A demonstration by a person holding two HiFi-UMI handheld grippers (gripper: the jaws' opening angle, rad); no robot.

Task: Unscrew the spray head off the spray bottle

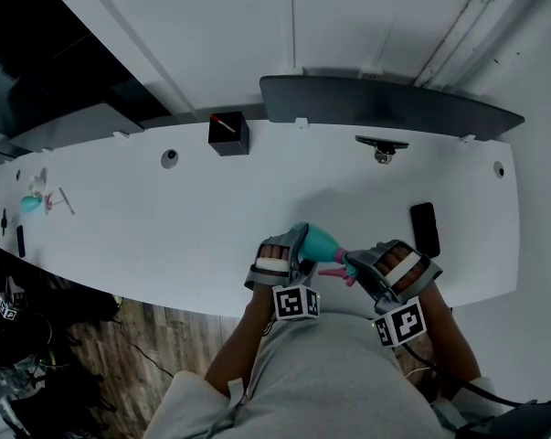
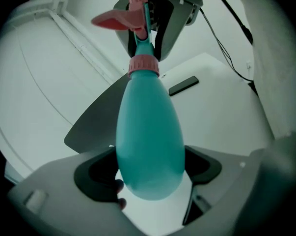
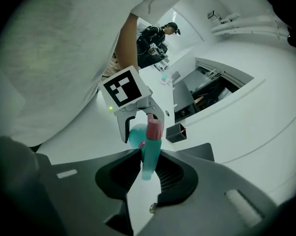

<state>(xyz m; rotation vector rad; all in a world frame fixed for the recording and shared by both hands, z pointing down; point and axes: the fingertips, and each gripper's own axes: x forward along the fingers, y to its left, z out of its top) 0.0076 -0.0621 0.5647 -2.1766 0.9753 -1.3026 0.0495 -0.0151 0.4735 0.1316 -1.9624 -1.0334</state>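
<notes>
Head view, white table (image 1: 211, 210), black box (image 1: 228, 133), phone (image 1: 425, 228), wood floor (image 1: 133, 347), spray bottle (image 1: 323, 242)

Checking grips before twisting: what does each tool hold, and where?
Left tool clamps the spray bottle by its wide body; right tool clamps the spray head.

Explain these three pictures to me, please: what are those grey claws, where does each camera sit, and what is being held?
There is no robot here: a person holds a two-jaw gripper in each hand. The head view looks down from the person's head onto a white table. The other two cameras ride on the grippers and look along their jaws. The left gripper clamps the teal spray bottle by its body. The right gripper grips its spray head. A black box and a black phone lie farther off on the table.
</notes>
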